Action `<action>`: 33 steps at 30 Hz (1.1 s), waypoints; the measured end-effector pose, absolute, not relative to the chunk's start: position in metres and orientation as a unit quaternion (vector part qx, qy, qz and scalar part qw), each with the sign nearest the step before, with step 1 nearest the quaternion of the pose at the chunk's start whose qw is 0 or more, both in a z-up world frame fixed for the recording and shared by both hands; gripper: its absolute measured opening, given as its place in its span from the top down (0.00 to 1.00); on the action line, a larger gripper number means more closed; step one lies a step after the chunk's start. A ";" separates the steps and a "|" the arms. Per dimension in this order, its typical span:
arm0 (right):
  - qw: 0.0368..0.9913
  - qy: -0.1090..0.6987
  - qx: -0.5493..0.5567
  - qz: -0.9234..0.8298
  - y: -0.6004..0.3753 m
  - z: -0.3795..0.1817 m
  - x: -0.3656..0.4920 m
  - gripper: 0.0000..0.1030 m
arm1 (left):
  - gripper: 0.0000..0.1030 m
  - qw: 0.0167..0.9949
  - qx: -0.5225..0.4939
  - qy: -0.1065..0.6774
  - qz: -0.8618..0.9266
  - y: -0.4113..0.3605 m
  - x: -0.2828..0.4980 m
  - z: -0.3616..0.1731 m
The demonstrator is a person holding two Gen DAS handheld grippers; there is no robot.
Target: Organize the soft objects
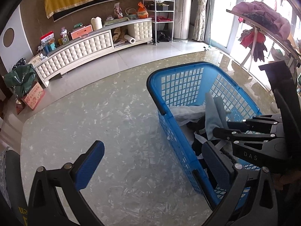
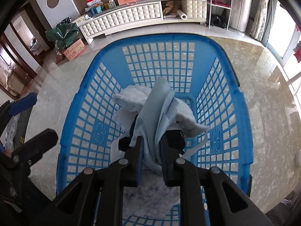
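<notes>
Between the pressed-in pads of the right gripper point(image 2: 152, 157) a bunched pale blue cloth point(image 2: 158, 113) was pinched, its loose folds standing up above the fingertips over the inside of the blue basket point(image 2: 105, 101). Beneath the cloth, in the basket, a white fluffy piece point(image 2: 131, 98) was seen lying against the far half of the floor, with a black item point(image 2: 175, 139) and white straps point(image 2: 199, 145) partly covered by it; a further white fleecy mass point(image 2: 148, 201) was seen under the gripper's body at the near end. The far wall and both latticed side walls were left uncovered, and the upper part of the basket was seen to be unfilled. In the left wrist view the same cloth point(image 1: 214, 111) was seen rising above the basket rim point(image 1: 156, 101), with the right gripper point(image 1: 218, 131) reaching in from the right. The left gripper point(image 1: 150, 165) was held spread wide, nothing between its blue pads, one finger point(image 1: 90, 165) over the bare marbled tabletop point(image 1: 94, 116) and the other point(image 1: 216, 162) at the basket's near corner; whether that finger touched the rim could not be told. The basket was set on the right part of the tabletop, near its far edge, and a broad stretch of table was left open to its left. Beyond the table edge pale floor tiles point(image 1: 131, 56) were seen, then a quilted white cabinet point(image 1: 84, 50) loaded with boxes and packets, well apart from the table. A rack with piled clothes point(image 1: 263, 17) was seen at the right by the windows.
</notes>
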State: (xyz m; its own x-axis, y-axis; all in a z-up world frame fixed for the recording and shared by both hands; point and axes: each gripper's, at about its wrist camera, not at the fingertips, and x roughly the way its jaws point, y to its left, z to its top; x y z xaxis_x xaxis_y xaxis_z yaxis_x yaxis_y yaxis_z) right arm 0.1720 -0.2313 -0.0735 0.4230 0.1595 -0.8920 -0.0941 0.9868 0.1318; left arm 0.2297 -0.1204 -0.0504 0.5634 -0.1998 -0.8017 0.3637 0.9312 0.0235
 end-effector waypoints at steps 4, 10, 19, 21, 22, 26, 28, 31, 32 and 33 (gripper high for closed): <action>0.847 0.527 0.034 0.069 -0.244 -0.072 0.166 0.59 | 0.00 0.880 0.091 0.436 -0.161 -0.118 0.225 -0.048; 0.852 0.517 0.034 0.075 -0.247 -0.067 0.152 0.39 | 0.00 0.884 0.084 0.431 -0.163 -0.110 0.215 -0.043; 0.878 0.473 0.036 0.069 -0.253 -0.041 0.114 0.02 | 0.00 0.893 0.073 0.414 -0.162 -0.091 0.184 -0.028; 0.883 0.463 0.036 0.069 -0.250 -0.034 0.107 0.00 | 0.00 0.896 0.065 0.407 -0.163 -0.086 0.177 -0.022; 0.887 0.455 0.036 0.069 -0.251 -0.028 0.099 0.00 | 0.00 0.899 0.062 0.402 -0.162 -0.082 0.172 -0.018; 0.901 0.426 0.035 0.073 -0.240 -0.010 0.086 0.00 | 0.00 0.911 0.052 0.380 -0.151 -0.067 0.151 -0.002; 0.910 0.406 0.033 0.076 -0.235 0.001 0.076 0.00 | 0.00 0.917 0.047 0.367 -0.147 -0.059 0.139 0.007; 0.920 0.383 0.029 0.082 -0.227 0.013 0.062 0.00 | 0.00 0.926 0.045 0.349 -0.138 -0.048 0.122 0.017; 0.924 0.373 0.026 0.085 -0.223 0.019 0.055 0.00 | 0.00 0.928 0.045 0.345 -0.134 -0.044 0.118 0.020; 0.927 0.365 0.023 0.088 -0.219 0.023 0.050 0.00 | 0.00 0.930 0.044 0.340 -0.130 -0.041 0.113 0.023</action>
State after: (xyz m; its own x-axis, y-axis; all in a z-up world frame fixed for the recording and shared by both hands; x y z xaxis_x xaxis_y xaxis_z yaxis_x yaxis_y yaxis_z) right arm 0.0496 -0.2190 0.0229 0.7184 0.1800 -0.6719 -0.1463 0.9834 0.1071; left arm 0.1133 -0.0414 0.0233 0.7351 -0.2122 -0.6439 0.2714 0.9624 -0.0073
